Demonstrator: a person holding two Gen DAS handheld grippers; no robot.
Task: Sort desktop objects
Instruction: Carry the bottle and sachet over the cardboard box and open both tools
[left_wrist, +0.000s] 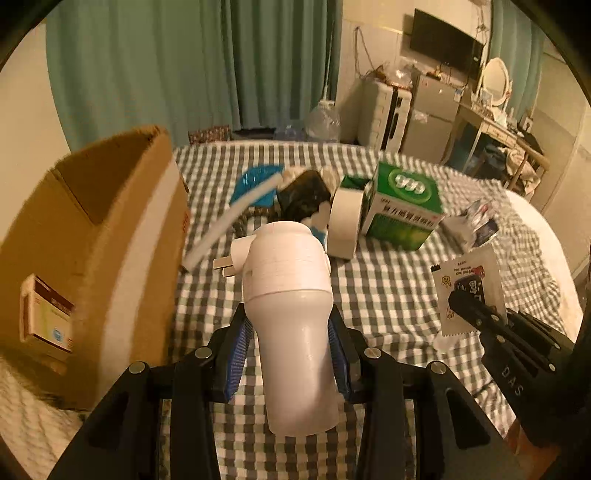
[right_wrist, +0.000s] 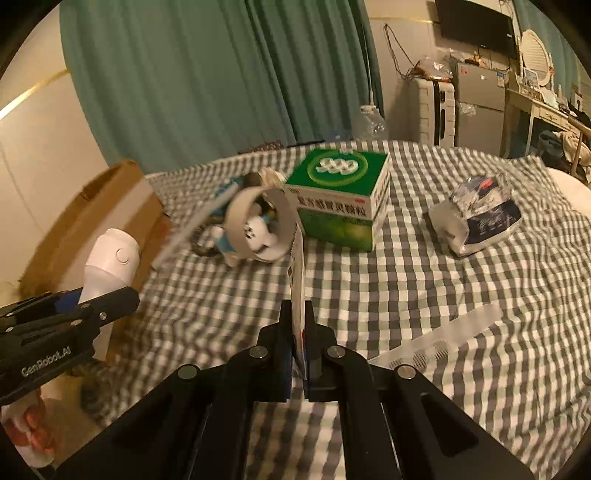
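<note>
My left gripper (left_wrist: 290, 317) is shut on a white plug-in device (left_wrist: 288, 280) whose two prongs point left; the blue pads (left_wrist: 240, 350) press its sides and it hangs above the checked cloth (left_wrist: 388, 295). In the right wrist view that device (right_wrist: 110, 258) and the left gripper (right_wrist: 107, 299) show at the left, beside the cardboard box (right_wrist: 110, 199). My right gripper (right_wrist: 297, 308) is shut on a thin white printed sachet (right_wrist: 298, 273), seen edge-on. The left wrist view shows this sachet (left_wrist: 469, 280) flat-on, held by the right gripper (left_wrist: 458, 301).
The open cardboard box (left_wrist: 110, 229) stands left, a small carton (left_wrist: 48, 314) by it. On the cloth lie a green medicine box (left_wrist: 402, 206), a tape roll (left_wrist: 345, 221), a white stick (left_wrist: 229, 225), a black object (left_wrist: 303, 195), a foil packet (right_wrist: 480, 218) and a white strip (right_wrist: 436, 339).
</note>
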